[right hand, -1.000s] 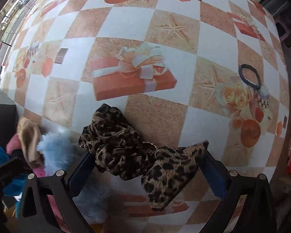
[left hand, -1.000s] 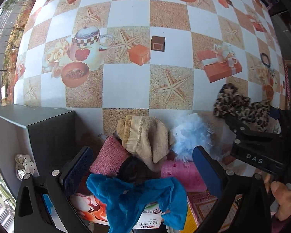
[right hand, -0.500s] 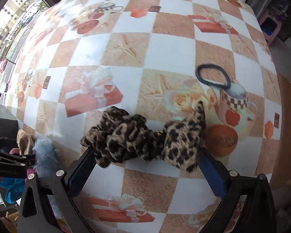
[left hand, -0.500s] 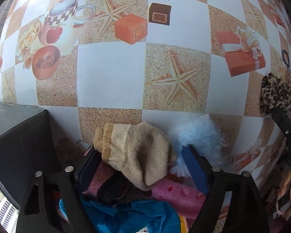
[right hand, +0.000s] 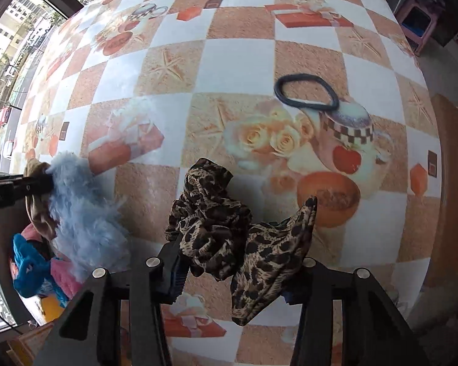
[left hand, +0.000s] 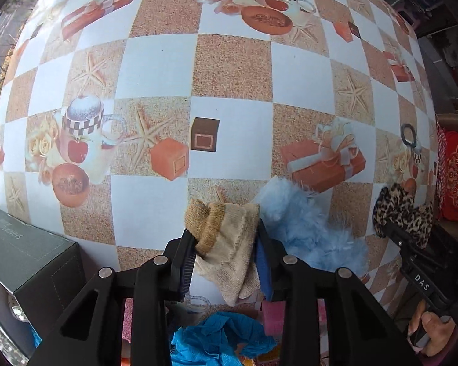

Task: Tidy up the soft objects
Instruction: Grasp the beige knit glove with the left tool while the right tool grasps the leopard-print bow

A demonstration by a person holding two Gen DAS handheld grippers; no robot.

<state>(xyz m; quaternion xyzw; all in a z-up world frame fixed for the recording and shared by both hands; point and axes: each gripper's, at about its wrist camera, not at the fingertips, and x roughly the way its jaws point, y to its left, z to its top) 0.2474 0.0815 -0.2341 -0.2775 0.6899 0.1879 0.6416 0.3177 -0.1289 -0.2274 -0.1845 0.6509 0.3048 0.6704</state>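
Left wrist view: the left gripper (left hand: 226, 259) has its fingers clamped on a tan sock (left hand: 226, 241), held up a bit over the worktop (left hand: 155, 70). Just beside it on the right lies a fluffy blue thing (left hand: 305, 225), touching the sock. Below, close to the cam, more soft stuff waits in a pile: a bright blue cloth (left hand: 219, 338) and sth pink (left hand: 273, 317). A dark box (left hand: 30, 259) sits at the left edge; can't tell what's inside.

Right wrist view: the right gripper (right hand: 238, 277) has its fingers clamped on a leopard scrunchie (right hand: 229, 228), which droops down btw them. A black hair tie (right hand: 307, 91) lies alone on the worktop, well apart from the pile, farther out.

How far along, I think: early to mid. Both grippers hold one thing each, but neither is put away yet. Still left: the fluffy blue thing, the blue cloth, the pink stuff, maybe the hair tie. The box looks like the likely place for them, but that's a guess.
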